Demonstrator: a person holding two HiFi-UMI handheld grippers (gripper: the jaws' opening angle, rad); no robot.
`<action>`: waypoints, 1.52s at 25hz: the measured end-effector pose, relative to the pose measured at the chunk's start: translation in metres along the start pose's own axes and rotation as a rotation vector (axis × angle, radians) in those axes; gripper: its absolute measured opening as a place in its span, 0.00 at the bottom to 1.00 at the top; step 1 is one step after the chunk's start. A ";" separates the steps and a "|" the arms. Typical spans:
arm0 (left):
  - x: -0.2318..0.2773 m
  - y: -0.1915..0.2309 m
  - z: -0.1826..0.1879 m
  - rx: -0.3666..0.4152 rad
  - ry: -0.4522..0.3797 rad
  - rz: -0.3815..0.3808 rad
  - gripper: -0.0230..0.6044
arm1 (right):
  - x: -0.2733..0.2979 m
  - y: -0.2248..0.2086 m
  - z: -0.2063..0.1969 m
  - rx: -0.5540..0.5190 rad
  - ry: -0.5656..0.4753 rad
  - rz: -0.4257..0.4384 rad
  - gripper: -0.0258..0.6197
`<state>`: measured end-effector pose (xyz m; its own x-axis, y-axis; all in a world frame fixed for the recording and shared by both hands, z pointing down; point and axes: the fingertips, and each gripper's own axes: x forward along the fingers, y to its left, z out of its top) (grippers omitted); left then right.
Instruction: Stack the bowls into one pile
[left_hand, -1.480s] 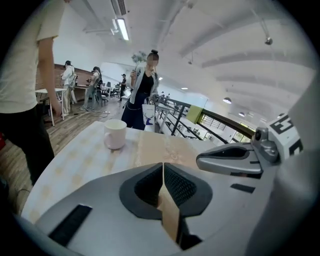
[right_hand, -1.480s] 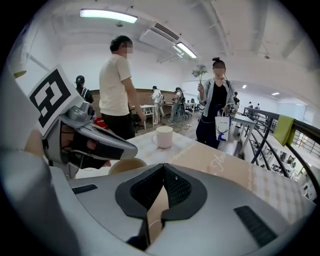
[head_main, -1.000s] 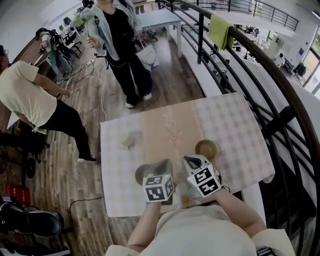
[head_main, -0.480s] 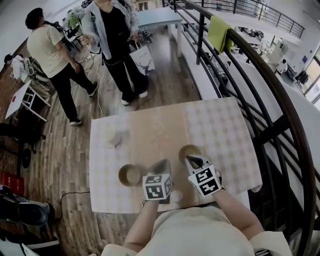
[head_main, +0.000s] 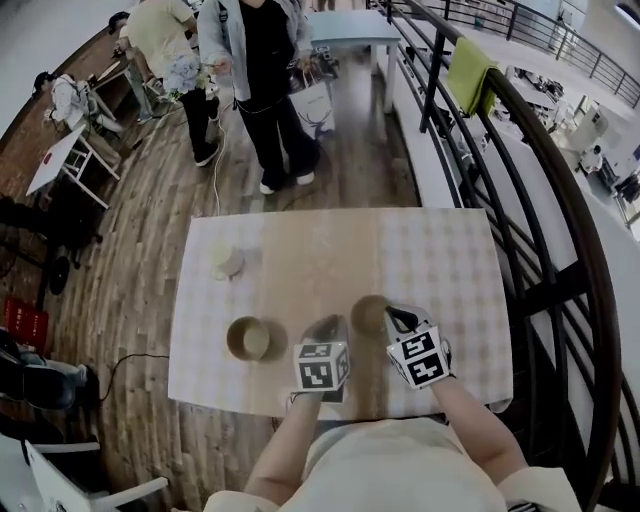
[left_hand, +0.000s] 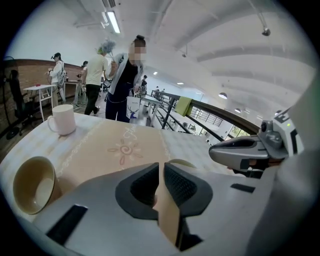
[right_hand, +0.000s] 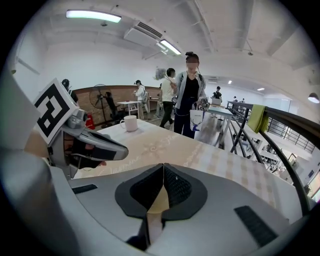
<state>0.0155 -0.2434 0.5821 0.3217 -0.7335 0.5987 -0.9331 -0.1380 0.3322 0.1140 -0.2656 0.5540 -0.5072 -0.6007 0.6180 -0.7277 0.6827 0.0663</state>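
- The left gripper (head_main: 327, 325) and the right gripper (head_main: 396, 316) hang over the near edge of the checked, cloth-covered tabletop (head_main: 450, 250). Both pairs of fingers are closed and hold nothing.
- Just beyond them sits an olive-brown round bowl (head_main: 370, 313). A tan round bowl (head_main: 250, 337) sits well apart to its left.
- Farther back stands a white ceramic mug (head_main: 226, 262).
- No stacking looks done yet: one bowl has to be gripped and set into the other.

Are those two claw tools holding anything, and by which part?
Nothing is held: the left gripper and the right gripper are both shut and empty.
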 end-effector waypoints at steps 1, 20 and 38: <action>0.002 0.000 -0.002 -0.004 0.002 0.012 0.05 | 0.000 -0.001 -0.002 -0.006 0.003 0.009 0.04; 0.041 -0.005 -0.025 -0.057 0.054 0.082 0.24 | 0.037 -0.020 -0.042 -0.032 0.097 0.088 0.09; 0.024 -0.008 -0.044 -0.111 0.045 0.190 0.06 | 0.032 -0.015 -0.059 -0.024 0.119 0.150 0.07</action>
<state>0.0372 -0.2308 0.6257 0.1512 -0.7087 0.6891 -0.9549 0.0755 0.2871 0.1354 -0.2708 0.6191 -0.5500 -0.4391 0.7104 -0.6363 0.7712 -0.0160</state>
